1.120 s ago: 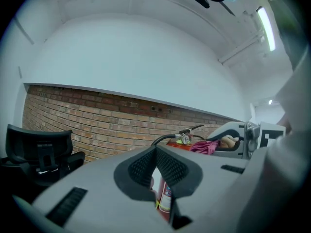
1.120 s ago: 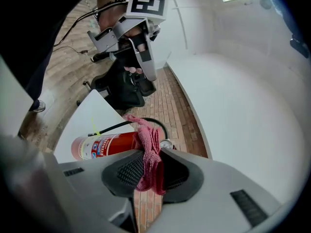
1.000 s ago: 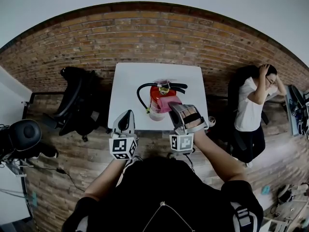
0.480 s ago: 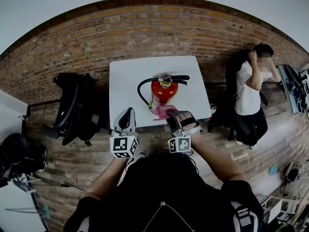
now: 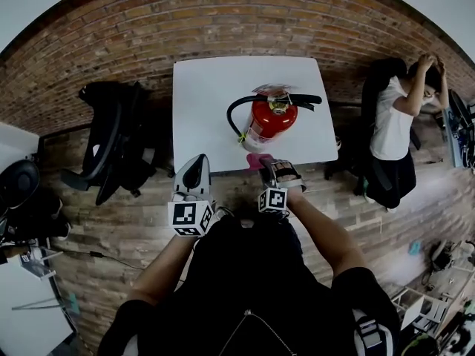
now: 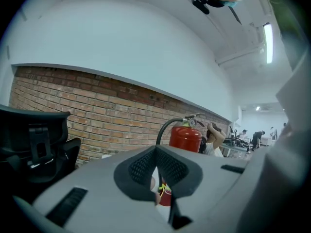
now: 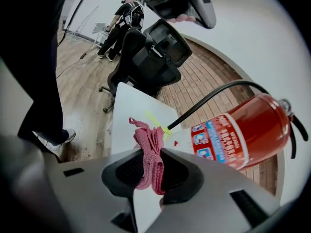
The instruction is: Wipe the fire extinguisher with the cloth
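A red fire extinguisher with a black hose stands on the white table, right of its middle. My right gripper is at the table's near edge, just short of the extinguisher, shut on a pink cloth. In the right gripper view the cloth sticks up, folded, from between the jaws of the right gripper, with the extinguisher close ahead on the right. My left gripper hangs at the near edge further left, shut on nothing. Past the left gripper the extinguisher shows ahead.
A black office chair stands left of the table. A person sits on another chair to its right. The floor is brick-patterned. A white desk corner with gear lies at lower left.
My right gripper has drawn back with the pink cloth from the extinguisher's body to the table's near edge. The left gripper has stayed by the near edge.
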Tool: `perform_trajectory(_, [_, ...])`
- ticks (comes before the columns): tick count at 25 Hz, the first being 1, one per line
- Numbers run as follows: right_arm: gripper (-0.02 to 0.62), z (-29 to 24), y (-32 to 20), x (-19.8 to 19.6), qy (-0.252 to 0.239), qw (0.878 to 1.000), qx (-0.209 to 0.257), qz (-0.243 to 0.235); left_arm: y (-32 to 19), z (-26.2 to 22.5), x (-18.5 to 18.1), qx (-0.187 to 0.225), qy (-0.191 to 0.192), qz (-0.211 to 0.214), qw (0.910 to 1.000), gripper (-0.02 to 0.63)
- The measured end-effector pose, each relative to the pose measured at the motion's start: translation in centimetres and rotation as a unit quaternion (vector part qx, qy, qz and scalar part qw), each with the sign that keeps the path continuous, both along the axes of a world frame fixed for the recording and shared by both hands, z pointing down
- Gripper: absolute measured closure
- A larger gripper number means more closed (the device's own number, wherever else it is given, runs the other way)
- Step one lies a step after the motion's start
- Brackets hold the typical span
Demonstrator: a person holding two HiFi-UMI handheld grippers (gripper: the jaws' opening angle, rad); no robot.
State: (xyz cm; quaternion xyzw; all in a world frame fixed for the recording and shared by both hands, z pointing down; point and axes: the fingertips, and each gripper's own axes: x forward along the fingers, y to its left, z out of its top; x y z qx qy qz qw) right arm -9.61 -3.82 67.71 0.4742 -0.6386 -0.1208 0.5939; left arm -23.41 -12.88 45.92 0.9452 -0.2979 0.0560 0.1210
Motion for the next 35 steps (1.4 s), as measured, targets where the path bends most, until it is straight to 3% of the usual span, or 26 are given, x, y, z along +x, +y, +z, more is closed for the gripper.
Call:
perform_trajectory(6, [0.495, 8.2, -1.1, 0.4, -0.024, 0.997, -0.063, 0.027, -0.3, 2.5, -2.4, -0.021, -0.025, -0.011, 0.9994, 0.575])
perform_trajectory(12, [0.494, 12.5, -2.1, 1.5, -0.015, 0.995, -0.082, 0.055, -0.7, 4.5, -5.3, -0.036, -0.048, -0.029, 0.9978, 0.577])
perform_trajectory(23, [0.494, 14.8, -3.6, 1.9, 0.024, 0.995, -0.081, 0.050, -0.4, 6.5, -7.8, -0.044, -0.074, -0.049, 0.9950, 0.577])
perform_trajectory(35, [0.494, 12.3, -3.8, 2.0, 0.036, 0.995, -0.058, 0.072, 0.3, 5.7, -8.5, -0.035, -0.066, -0.049, 0.9960, 0.575])
